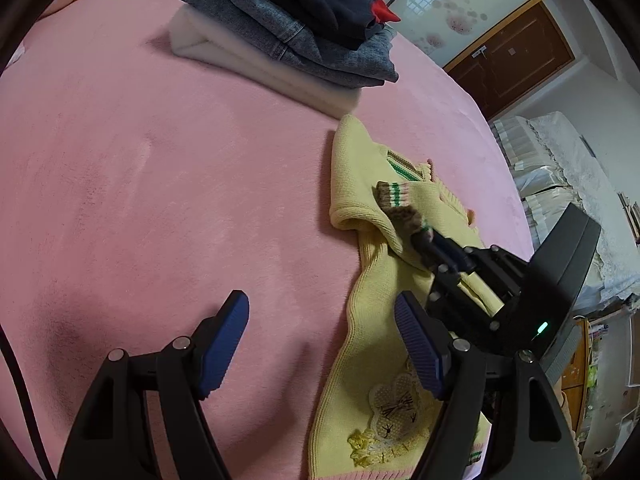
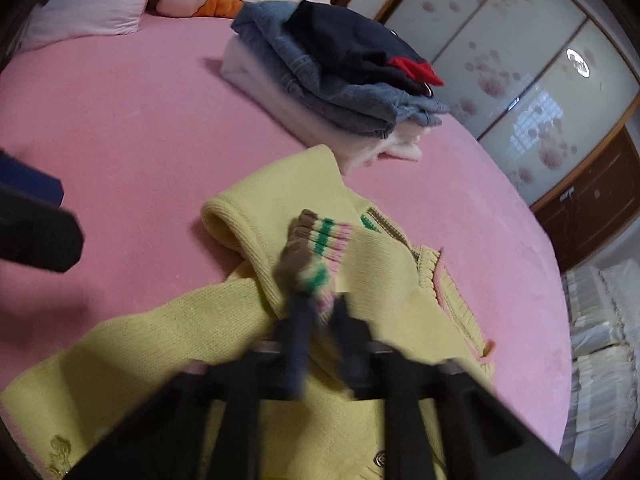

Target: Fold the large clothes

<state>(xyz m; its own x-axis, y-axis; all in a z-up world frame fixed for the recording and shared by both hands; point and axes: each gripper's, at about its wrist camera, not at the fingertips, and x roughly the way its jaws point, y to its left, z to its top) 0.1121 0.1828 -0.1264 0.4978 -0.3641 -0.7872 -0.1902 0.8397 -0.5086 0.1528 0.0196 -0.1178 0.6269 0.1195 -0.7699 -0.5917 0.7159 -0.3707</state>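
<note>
Left tool (image 1: 320, 344): lower middle of the left wrist view, jaws wide apart and empty, hanging over the pink bed (image 1: 160, 200) at the sweater's left edge; one blue pad is over bare bed, the other over the yellow knit.
Sweater (image 2: 248, 320): yellow knit, spread on the bed in the lower centre of the right wrist view, one sleeve doubled back across the chest so its striped cuff (image 2: 316, 256) sits near the neckline.
Right tool (image 2: 320, 312): lower centre of the right wrist view, jaws pinched narrow on the striped cuff; this part of the view is motion-blurred.
Step in hand: a judgement, the sleeve fold, with the cuff being laid inward over the body.
Next move: probably set the cuff flat and let it go, then bring the left tool onto the hem or the side edge for the next fold; the knit is soft and may slide or bunch if dragged.
Stack (image 1: 288, 36): folded clothes, white beneath, denim, dark on top, in the upper centre of both views, just beyond the sweater's shoulder.
Writing: some script on the pillow (image 2: 88, 0) at upper left of the right wrist view, too small to read; no brand or label legible on the sweater, only an embroidered patch (image 1: 394, 410).
</note>
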